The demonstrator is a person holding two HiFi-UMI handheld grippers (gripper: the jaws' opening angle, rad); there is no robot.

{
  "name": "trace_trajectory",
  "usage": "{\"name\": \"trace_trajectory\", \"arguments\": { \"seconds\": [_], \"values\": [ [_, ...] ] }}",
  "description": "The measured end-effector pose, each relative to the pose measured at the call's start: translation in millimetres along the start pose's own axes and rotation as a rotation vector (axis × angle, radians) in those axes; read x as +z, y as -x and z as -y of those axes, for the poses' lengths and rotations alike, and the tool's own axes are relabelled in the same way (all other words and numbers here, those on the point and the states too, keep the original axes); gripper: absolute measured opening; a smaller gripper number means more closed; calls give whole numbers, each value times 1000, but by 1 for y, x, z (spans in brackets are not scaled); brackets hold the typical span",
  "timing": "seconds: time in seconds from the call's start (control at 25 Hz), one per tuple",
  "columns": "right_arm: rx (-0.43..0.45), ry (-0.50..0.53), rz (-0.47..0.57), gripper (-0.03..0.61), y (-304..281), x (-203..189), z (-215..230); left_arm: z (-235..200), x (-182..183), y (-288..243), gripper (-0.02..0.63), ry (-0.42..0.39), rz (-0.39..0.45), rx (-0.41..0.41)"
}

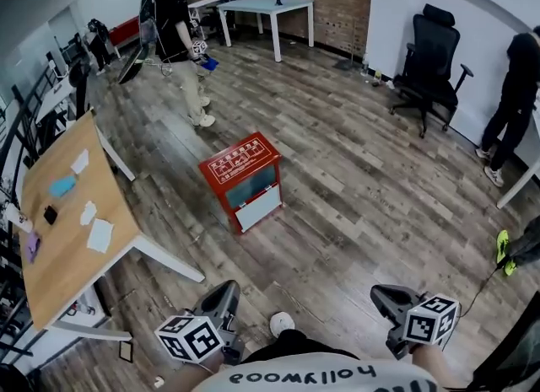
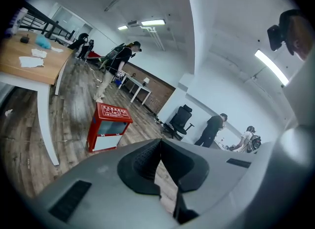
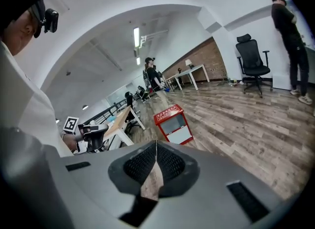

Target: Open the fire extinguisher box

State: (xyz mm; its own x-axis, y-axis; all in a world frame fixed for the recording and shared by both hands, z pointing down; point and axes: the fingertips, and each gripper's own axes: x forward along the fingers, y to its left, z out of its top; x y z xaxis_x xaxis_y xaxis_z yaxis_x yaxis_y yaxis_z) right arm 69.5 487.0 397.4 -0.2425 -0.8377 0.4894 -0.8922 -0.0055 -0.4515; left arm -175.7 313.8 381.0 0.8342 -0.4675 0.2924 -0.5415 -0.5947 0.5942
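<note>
Red fire extinguisher box (image 1: 242,181) upright on the plank floor (image 1: 354,179), out in the open middle of it, just off the long right-hand edge of the wooden table (image 1: 59,247), well ahead of both grippers. Door shut. Flat red top face with white print, too small to read. Front in a red frame: dark glass pane above, white panel below. Contents not to be made out through the pane. Nothing touching the box, nothing resting on it.

Left gripper (image 1: 224,291) low at the near edge of the head view, tongs pressed together pad to pad, nothing between them. Right gripper (image 1: 384,296) level with it on the other side, tongs likewise closed on each other and empty. Box in sight ahead in both gripper views, well apart from either pair of tips.

On the tabletop, toward its middle: white paper sheets (image 1: 99,234), a light-blue thing (image 1: 62,185), a small dark flat thing (image 1: 51,214).

Beyond the box, a standing person (image 1: 177,28). Black office chair (image 1: 430,53) near the far right wall, with another person (image 1: 515,95) at the right edge.
</note>
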Motion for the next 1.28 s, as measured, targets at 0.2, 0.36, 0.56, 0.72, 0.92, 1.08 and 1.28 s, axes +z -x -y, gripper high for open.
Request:
{"name": "trace_trajectory", "arguments": {
  "seconds": [0.2,0.36,0.56,0.72,0.92,1.08,1.28],
  "values": [
    [36,-14,60,11,-45,63,4,-15,52,-26,6,-32,28,-3],
    [51,-6,72,11,-72,87,6,-31,83,-45,6,-41,57,7],
    [63,-67,95,11,-103,100,21,-42,99,-68,6,-57,55,-6],
    [76,-51,84,11,-125,115,22,-50,106,-80,6,-50,48,-4],
    [83,3,68,11,-143,131,24,-54,111,-95,6,-42,69,-25],
    [81,19,57,11,-157,146,37,-55,110,-110,6,-21,71,-21],
    [153,84,-29,11,-185,166,45,-51,117,-124,6,-19,111,4]
  ]
}}
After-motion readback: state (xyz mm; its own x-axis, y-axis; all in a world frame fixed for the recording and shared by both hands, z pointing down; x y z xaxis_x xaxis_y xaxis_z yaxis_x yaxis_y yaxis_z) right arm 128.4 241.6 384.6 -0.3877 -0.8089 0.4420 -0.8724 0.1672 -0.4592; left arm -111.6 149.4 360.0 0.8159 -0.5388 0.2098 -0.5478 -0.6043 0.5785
